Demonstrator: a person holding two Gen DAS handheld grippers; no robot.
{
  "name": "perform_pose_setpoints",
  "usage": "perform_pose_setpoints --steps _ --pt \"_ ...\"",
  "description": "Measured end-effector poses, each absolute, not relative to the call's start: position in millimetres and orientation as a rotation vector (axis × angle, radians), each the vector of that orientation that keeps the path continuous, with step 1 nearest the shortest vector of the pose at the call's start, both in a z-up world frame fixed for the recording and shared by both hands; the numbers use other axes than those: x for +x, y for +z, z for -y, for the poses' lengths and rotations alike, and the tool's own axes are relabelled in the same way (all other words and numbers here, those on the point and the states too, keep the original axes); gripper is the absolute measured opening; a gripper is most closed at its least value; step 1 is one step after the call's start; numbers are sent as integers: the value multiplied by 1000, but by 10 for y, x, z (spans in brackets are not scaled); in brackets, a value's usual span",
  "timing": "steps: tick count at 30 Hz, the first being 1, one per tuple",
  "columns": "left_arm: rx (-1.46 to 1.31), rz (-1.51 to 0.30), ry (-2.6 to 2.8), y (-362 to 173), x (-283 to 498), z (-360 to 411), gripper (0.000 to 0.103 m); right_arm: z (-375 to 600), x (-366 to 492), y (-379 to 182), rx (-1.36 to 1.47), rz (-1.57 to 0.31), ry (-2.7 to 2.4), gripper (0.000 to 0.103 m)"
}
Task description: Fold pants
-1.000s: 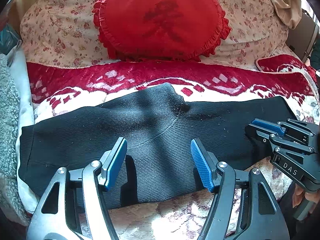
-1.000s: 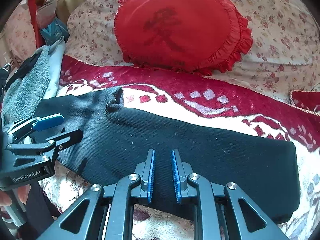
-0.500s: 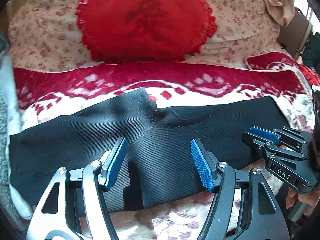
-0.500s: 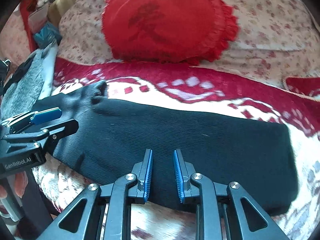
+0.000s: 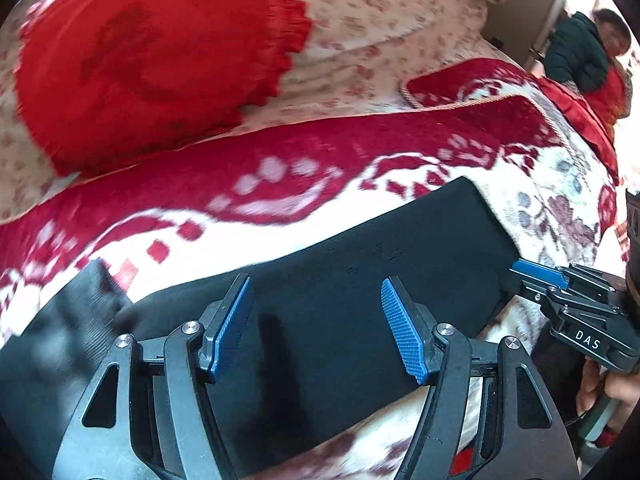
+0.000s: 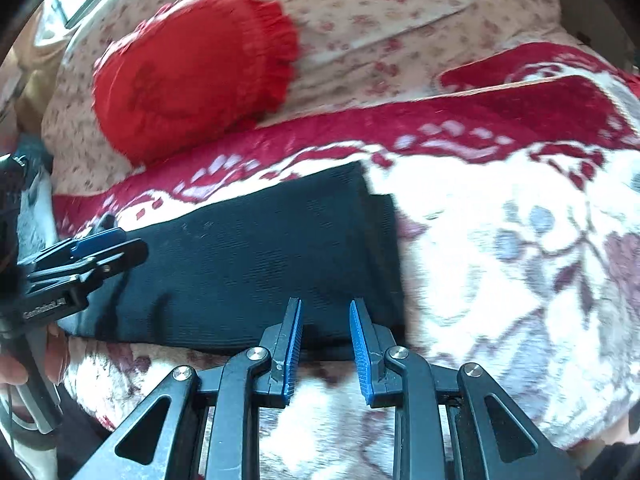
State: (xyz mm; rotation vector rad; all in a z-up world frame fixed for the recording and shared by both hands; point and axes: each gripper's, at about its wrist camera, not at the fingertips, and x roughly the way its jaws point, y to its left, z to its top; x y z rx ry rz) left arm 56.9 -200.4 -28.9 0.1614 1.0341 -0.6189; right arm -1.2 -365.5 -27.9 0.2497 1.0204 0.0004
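Observation:
Black ribbed pants [image 5: 360,300] lie in a long flat band across the red and white blanket [image 5: 280,168]. My left gripper [image 5: 316,284] hovers open over the band's right half, blue pads wide apart and nothing between them. My right gripper [image 6: 326,304] sits at the near edge of the pants [image 6: 260,260], close to their right end. Its jaws are opening, and only the cloth's edge lies under the tips, not pinched. Each gripper shows in the other's view: the right gripper [image 5: 528,276] at the pants' right end, the left gripper [image 6: 116,244] over the left part.
A red frilled pillow [image 5: 152,64] leans on the floral bedding [image 5: 360,20] behind the pants. A person in a dark jacket [image 5: 576,52] sits far back right. A hand [image 5: 608,388] holds the right gripper's handle. Flowered blanket [image 6: 520,240] spreads right of the pants.
Both grippers have slid to the right along the pants and rolled, so the pillow now sits at the left. The right gripper's jaws stand wider apart than before.

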Motion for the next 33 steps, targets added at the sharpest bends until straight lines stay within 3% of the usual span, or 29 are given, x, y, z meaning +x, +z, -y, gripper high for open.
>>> perform_pose_setpoints --steps 10,12,20,22,24,25,28,33 --pt "211 -1048 -662 -340 591 2308 66 3795 283 -341 217 -998 -37 23" --pt "206 -1053 -657 -344 609 2310 66 3785 294 -335 218 -989 -5 8" --pt "189 -1058 -720 -299 663 2510 66 3815 232 -340 258 -1031 -7 7" --pt "196 -1054 -739 -278 691 2626 66 3856 181 -302 306 -1015 -7 11" --pt "194 -1057 -770 -263 721 2727 67 3926 108 -228 322 -995 -34 38" --pt "194 -1066 -802 -261 740 2826 68 3963 61 -199 330 -985 -53 42" --pt "205 -1083 -860 -277 791 3049 79 4019 4 -258 362 -1028 -52 44" --pt "212 -1162 -893 -409 919 3355 79 4031 2 -450 439 -1063 -21 44"
